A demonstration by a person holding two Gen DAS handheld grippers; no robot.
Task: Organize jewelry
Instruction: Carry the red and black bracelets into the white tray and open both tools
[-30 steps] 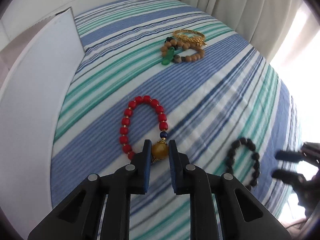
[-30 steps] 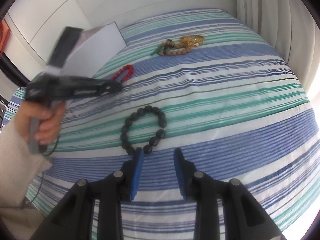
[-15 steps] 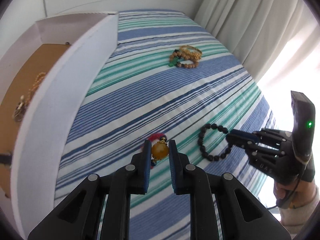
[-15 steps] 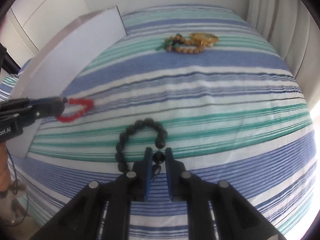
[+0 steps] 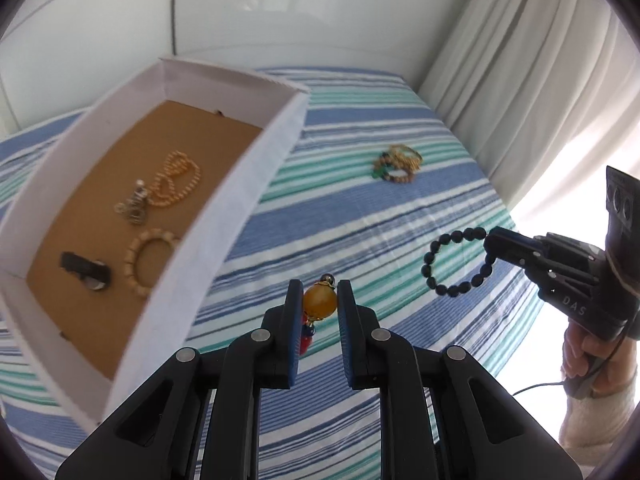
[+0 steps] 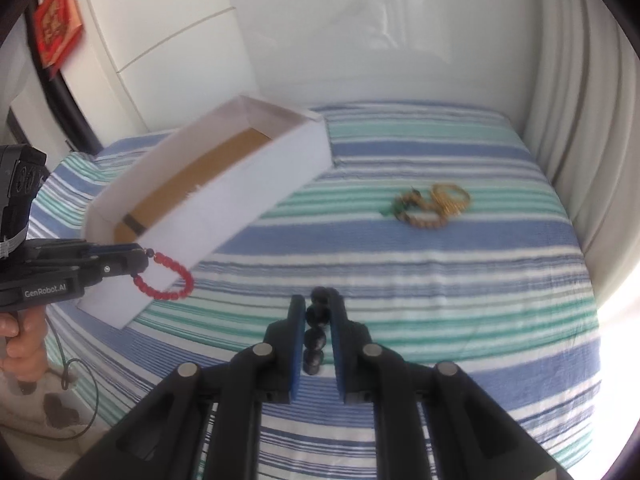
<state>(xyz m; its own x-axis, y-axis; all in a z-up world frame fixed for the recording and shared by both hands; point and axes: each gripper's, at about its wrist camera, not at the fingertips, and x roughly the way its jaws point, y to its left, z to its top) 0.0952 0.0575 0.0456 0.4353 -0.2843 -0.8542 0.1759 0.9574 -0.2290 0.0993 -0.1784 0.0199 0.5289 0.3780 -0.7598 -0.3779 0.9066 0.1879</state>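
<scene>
Left gripper [image 5: 319, 307] clamps the red bracelet [image 6: 170, 278] by its amber bead [image 5: 319, 301], loop hanging down; right gripper [image 6: 318, 320], just closed, pinches the black bracelet [image 5: 454, 262] beside the white box [image 5: 256, 184].

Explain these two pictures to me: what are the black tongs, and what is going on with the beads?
No robot here: a person holds a black pincer tool in each hand, and a camera on each tool looks out along its fingers. One picture is from the left tool, the other from the right tool; each also shows the other tool from the side. Below is a striped bed with a white box that already holds a few pieces. The left tool grips the red bracelet by its amber bead. The right tool has just closed on the black bracelet. Both bracelets hang clear of the bed. A small jewelry pile lies on it.
</scene>
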